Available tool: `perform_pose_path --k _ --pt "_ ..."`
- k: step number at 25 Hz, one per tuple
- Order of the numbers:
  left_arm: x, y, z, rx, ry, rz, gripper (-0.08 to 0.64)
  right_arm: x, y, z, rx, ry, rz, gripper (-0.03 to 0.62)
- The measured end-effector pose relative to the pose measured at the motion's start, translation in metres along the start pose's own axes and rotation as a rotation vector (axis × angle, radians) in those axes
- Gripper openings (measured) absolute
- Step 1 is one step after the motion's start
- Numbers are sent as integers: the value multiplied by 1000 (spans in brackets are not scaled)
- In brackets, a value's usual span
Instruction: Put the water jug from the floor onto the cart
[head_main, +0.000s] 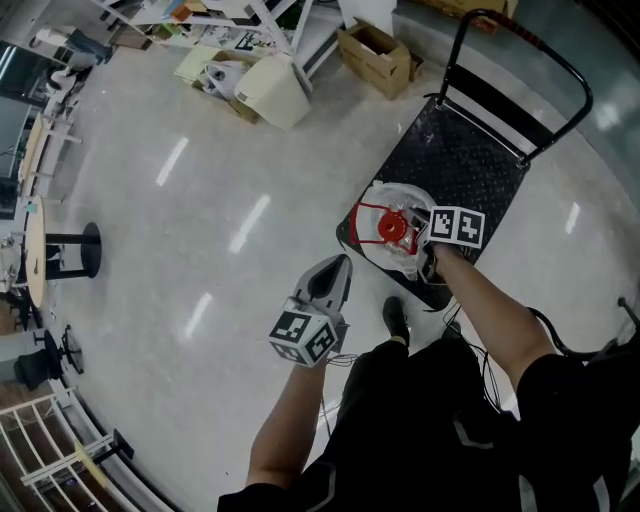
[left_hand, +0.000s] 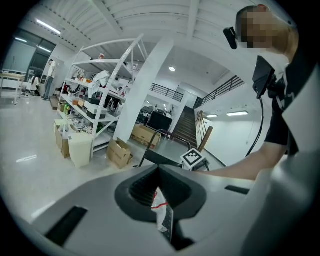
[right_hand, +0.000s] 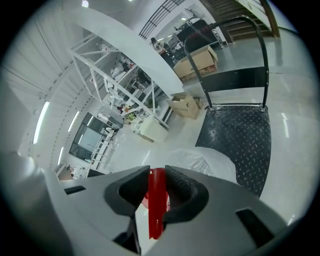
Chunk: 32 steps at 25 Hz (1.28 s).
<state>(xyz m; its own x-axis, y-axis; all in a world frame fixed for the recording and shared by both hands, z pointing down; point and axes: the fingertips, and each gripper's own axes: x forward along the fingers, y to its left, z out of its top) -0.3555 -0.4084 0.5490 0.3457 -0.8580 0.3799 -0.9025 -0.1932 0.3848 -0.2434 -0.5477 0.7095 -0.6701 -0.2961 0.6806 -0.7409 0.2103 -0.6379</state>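
The water jug (head_main: 392, 232), clear plastic with a red cap and a red handle, is over the near left corner of the black cart deck (head_main: 470, 160). I cannot tell whether it rests on the deck or hangs just above it. My right gripper (head_main: 420, 236) is shut on the red handle (right_hand: 156, 205), with the jug's clear body (right_hand: 200, 162) below the jaws. The left gripper (head_main: 338, 268) is over bare floor to the left of the jug, shut and empty. In the left gripper view the jug (left_hand: 160, 210) shows past the shut left gripper (left_hand: 159, 170).
The cart's black push handle (head_main: 520, 40) rises at its far end. Cardboard boxes (head_main: 375, 55), a beige bin (head_main: 272, 90) and white shelving (head_main: 220, 15) stand at the back. A black round stand base (head_main: 85, 250) is far left. The person's shoe (head_main: 396, 318) is beside the cart.
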Motion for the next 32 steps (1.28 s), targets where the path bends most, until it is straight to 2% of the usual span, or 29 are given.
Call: perform_pose_path --k 8,19,24,27,29,32 --pt "12 -4 0 -7 8 -25 -8 1 -24 12 7 -2 -43 91" --pt "21 -21 -9 -5 32 -51 -8 -30 -95 32 132 -90 -102 91" --pt "22 -34 -15 9 49 -61 -8 -33 -123 25 85 -63 -147 91" --pt "20 -38 -16 21 53 -61 -8 -33 -132 18 74 -59 -140 95" --pt "17 -41 -15 28 51 -61 -8 -37 -133 14 57 -69 -128 145" --pt "19 -49 -10 42 40 -73 -8 -53 -132 14 13 -89 -119 158"
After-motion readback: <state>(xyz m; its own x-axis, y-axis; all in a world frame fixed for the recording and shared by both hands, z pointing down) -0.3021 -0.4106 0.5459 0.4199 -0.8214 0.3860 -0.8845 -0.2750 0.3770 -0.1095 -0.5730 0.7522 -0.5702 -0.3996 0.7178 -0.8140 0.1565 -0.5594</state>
